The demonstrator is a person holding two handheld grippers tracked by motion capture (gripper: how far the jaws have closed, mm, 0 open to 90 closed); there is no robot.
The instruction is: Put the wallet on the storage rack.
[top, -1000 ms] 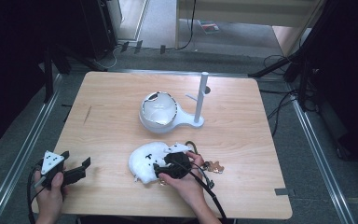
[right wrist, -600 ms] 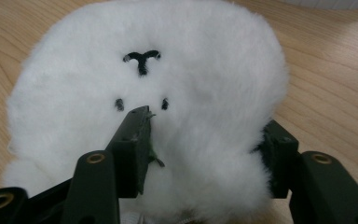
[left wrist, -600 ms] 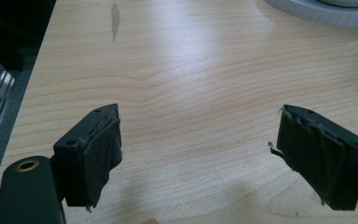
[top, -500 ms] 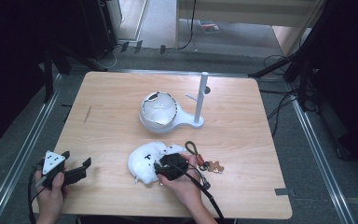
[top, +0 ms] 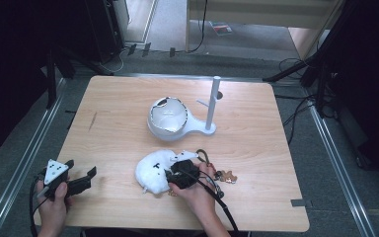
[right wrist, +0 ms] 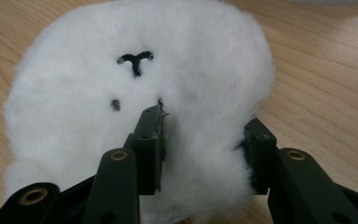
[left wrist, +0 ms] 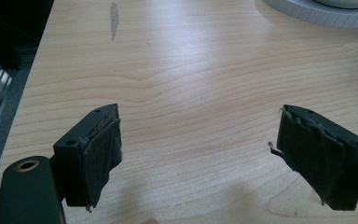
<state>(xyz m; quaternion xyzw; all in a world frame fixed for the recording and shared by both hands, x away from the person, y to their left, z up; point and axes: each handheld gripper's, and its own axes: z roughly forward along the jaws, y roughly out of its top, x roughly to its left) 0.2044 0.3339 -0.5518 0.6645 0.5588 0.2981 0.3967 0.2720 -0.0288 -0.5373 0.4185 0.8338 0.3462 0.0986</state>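
The surface (top: pixel 118 128), a light wooden tabletop w/ rounded corners, carried a white round-based stand w/ an upright post (top: pixel 209 106) near its middle. A fluffy white plush toy w/ black stitched face (top: pixel 153 173) lay nearer the front edge, small brownish trinkets (top: pixel 227 176) just beside it.

Light wooden table (top: pixel 128 98) on grey floor (top: pixel 340 163), dark surroundings, cables (top: pixel 296 116).

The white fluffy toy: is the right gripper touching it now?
Touching. In the right gripper view, the right gripper has both jaws pressed into the fur of the white fluffy toy.
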